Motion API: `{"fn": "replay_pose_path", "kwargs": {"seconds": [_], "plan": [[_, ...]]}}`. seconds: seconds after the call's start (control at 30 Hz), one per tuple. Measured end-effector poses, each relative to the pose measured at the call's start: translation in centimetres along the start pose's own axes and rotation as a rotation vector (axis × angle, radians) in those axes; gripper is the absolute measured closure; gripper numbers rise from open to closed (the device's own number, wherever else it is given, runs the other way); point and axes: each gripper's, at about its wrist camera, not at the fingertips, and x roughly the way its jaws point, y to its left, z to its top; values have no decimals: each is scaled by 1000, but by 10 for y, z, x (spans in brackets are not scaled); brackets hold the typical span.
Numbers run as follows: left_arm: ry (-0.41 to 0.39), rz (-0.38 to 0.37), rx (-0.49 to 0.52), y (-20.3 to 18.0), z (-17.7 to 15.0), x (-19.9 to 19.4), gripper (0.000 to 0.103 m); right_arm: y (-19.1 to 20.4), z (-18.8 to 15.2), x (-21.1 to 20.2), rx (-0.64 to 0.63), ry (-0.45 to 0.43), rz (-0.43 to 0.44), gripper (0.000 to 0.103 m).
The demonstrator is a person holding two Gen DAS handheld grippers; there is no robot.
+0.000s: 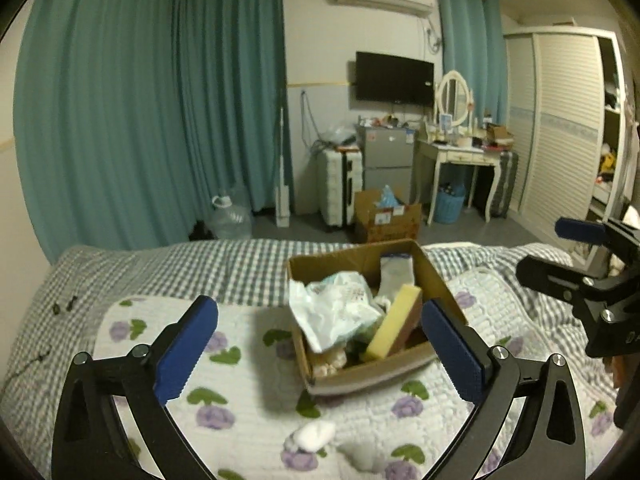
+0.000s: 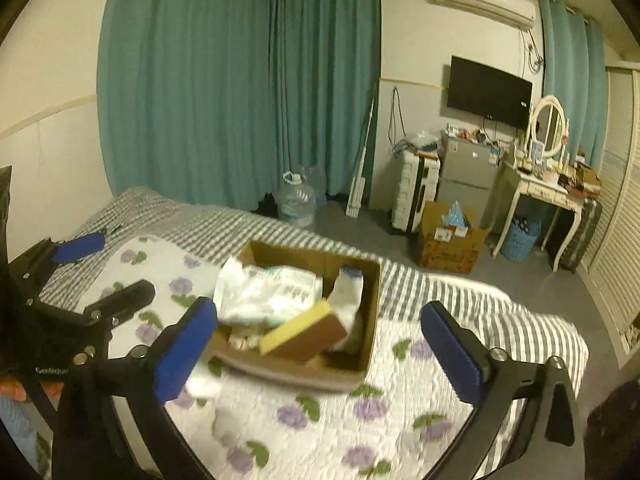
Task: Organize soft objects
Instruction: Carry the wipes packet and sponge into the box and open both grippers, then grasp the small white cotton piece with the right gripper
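Observation:
A cardboard box (image 1: 344, 378) sits on the floral quilt (image 1: 248, 384) on the bed. It holds a yellow-and-brown sponge (image 1: 394, 328), a crumpled white plastic pack (image 1: 336, 308) and a white sock (image 1: 396, 272). A small white soft object (image 1: 314, 436) and a grey one (image 1: 364, 456) lie on the quilt in front of the box. My left gripper (image 1: 320, 344) is open and empty, above the quilt before the box. My right gripper (image 2: 320, 344) is open and empty over the box (image 2: 296, 372); the sponge (image 2: 302, 334) shows between its fingers.
The bed has a grey checked sheet (image 1: 192, 268). Beyond it are teal curtains (image 1: 160, 120), a water jug (image 1: 230, 216), a cardboard box on the floor (image 1: 386, 220), a small fridge (image 1: 388, 156), a dressing table (image 1: 460, 152) and a wardrobe (image 1: 568, 120).

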Motion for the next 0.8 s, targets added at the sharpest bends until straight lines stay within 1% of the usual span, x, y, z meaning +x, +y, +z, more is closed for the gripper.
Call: {"fn": "replay_pose_path", "kwargs": {"seconds": [0.1,0.2,0.3,0.33,0.37,0.5,0.57,0.6,0.63,0.67,0.73,0.8], "plan": [[26,-10,3,2,-18,3,0,8,-21,0,3,37,-2,0],[70,-12,27,-2,-40,17,0,17,-50,16,6,84,36,0],[130,-25,44,-1,-67,40,0,25,-84,42,-4,140,57,0],[162,-25,52,0,-79,52,0,27,-93,51,-6,155,60,0],[177,-21,57,-1,-85,56,0,30,-106,63,-7,178,67,0],[277,0,72,3,-128,82,0,39,-136,97,-18,257,107,1],[332,4,74,6,-148,90,0,47,-150,109,-50,289,119,1],[359,6,66,9,-154,94,0,52,-159,116,-73,309,131,2],[380,8,52,12,-158,96,1,56,-165,121,-83,320,140,5],[388,9,40,14,-159,98,1,59,-172,127,-89,337,159,7],[390,2,3,19,-159,98,1,68,-186,138,-104,374,203,14],[387,-1,-17,22,-160,96,1,77,-193,144,-130,388,217,18]]}}
